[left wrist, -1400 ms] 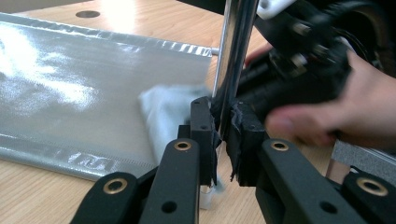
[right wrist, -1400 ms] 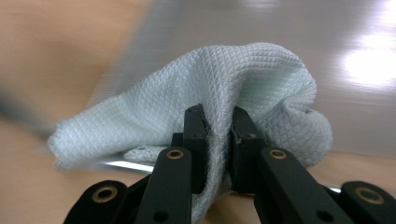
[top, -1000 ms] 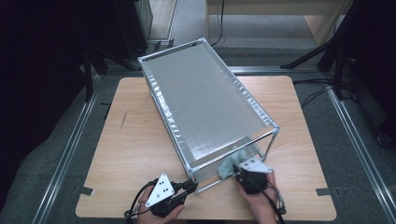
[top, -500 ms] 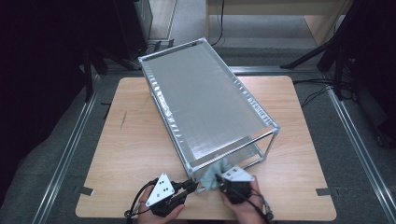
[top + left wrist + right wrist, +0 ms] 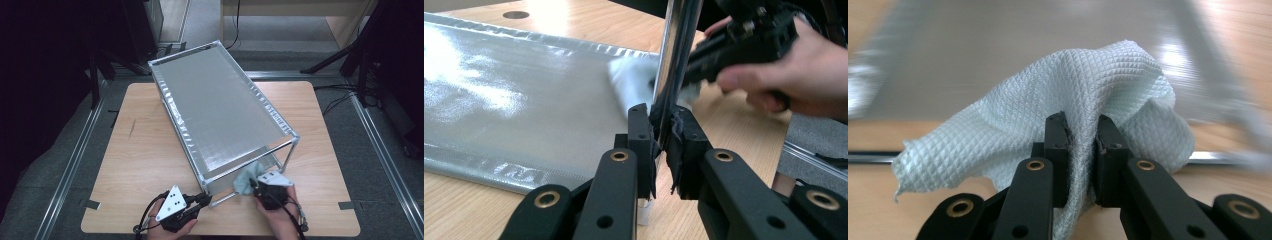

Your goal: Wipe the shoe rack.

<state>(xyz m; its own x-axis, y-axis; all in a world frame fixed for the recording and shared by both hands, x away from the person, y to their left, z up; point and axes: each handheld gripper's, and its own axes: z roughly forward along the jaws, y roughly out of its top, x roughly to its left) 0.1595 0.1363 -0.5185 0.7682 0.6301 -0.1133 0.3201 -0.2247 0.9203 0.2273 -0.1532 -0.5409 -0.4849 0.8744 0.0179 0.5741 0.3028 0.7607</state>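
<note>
A metal rack (image 5: 220,110) with a grey top shelf stands slantwise on the wooden table (image 5: 145,150). My left gripper (image 5: 202,200) is shut on the rack's near corner post (image 5: 679,50), and the jaws (image 5: 662,125) clamp the chrome tube. My right gripper (image 5: 256,188) is shut on a pale blue cloth (image 5: 247,177) at the rack's near open end, low by the lower shelf (image 5: 514,100). The right gripper view has the waffle-textured cloth (image 5: 1073,80) bunched around my jaws (image 5: 1082,130). In the left gripper view the cloth (image 5: 631,80) touches the lower shelf behind the post.
The rack covers the table's middle and far part. Bare wood lies to the left (image 5: 135,130) and to the right (image 5: 320,130) of it. Metal floor rails (image 5: 75,160) run along both sides of the table. Dark stands and cables sit beyond the far edge.
My right gripper, holding the cloth, slid left along the rack's near end and then back to the right. The left gripper has stayed on the post.
</note>
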